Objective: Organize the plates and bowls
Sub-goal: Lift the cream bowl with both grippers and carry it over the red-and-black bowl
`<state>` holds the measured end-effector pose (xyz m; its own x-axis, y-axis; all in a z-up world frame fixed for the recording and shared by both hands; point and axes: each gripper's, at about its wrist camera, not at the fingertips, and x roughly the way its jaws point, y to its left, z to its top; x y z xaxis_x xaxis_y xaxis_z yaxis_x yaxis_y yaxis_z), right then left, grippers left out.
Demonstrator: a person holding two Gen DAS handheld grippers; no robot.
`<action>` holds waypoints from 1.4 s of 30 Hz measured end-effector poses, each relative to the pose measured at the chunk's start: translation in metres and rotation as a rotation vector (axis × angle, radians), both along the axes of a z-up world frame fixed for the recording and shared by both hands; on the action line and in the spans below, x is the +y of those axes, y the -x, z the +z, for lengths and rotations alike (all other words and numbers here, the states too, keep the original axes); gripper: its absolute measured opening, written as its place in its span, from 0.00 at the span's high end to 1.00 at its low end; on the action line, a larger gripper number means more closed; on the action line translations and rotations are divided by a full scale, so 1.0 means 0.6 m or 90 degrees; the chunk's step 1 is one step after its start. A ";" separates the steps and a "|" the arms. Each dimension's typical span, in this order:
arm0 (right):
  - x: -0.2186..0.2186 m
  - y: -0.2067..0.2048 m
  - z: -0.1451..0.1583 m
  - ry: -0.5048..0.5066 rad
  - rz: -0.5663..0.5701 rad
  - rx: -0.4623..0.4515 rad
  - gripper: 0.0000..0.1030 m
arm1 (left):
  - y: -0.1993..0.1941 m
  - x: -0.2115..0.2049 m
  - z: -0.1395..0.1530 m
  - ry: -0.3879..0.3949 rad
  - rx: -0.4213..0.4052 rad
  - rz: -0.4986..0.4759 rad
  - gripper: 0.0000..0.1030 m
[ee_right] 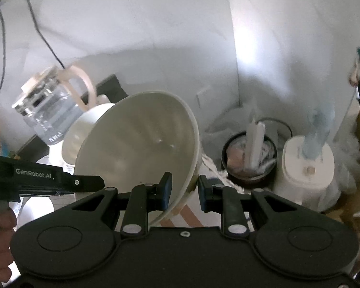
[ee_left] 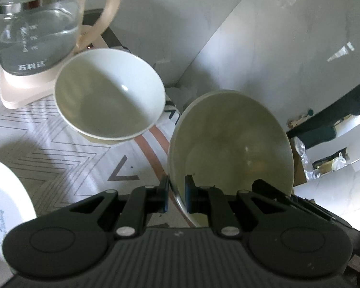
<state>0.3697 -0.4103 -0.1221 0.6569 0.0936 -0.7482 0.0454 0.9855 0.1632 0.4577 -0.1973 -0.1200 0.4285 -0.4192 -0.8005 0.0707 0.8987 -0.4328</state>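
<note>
The bowl (ee_left: 230, 144) is lifted off the worktop (ee_left: 60, 132) and tilted. The left gripper (ee_left: 176, 198) holds it, jaws clamped on its rim. In the right wrist view the same bowl (ee_right: 136, 148) has its rim between the jaws of the right gripper (ee_right: 184, 192), which stand apart around it. A second bowl (ee_left: 110, 93) sits just beside a glass kettle (ee_left: 38, 28).

Pale marbled walls (ee_right: 156, 24), patterned tabletop (ee_left: 60, 132)

Tilted cream bowl (ee_right: 141, 134) rim between the right tool's (ee_right: 184, 189) parted fingers, glass kettle (ee_right: 48, 110) behind.
</note>
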 end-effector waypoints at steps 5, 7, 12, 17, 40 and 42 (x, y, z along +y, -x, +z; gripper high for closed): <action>0.017 0.003 0.016 -0.005 0.022 -0.015 0.77 | 0.022 0.020 0.020 -0.004 -0.015 0.022 0.89; 0.028 0.006 0.022 -0.004 0.033 -0.020 0.77 | 0.030 0.029 0.028 -0.004 -0.018 0.031 0.89; 0.048 0.014 0.034 -0.010 0.059 -0.033 0.77 | 0.053 0.054 0.039 -0.004 -0.020 0.052 0.89; 0.073 0.023 0.050 -0.013 0.087 -0.045 0.77 | 0.080 0.082 0.051 -0.005 -0.028 0.074 0.89; 0.178 0.097 0.067 -0.019 0.115 -0.053 0.77 | 0.169 0.171 0.068 -0.026 -0.020 0.066 0.89; 0.182 0.106 0.066 -0.019 0.110 -0.050 0.77 | 0.177 0.174 0.069 -0.026 -0.019 0.060 0.89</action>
<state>0.3059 -0.3012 -0.0822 0.6853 0.2310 -0.6906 -0.1373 0.9723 0.1890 0.3516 -0.0928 -0.0787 0.4877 -0.3434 -0.8027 -0.0022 0.9189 -0.3945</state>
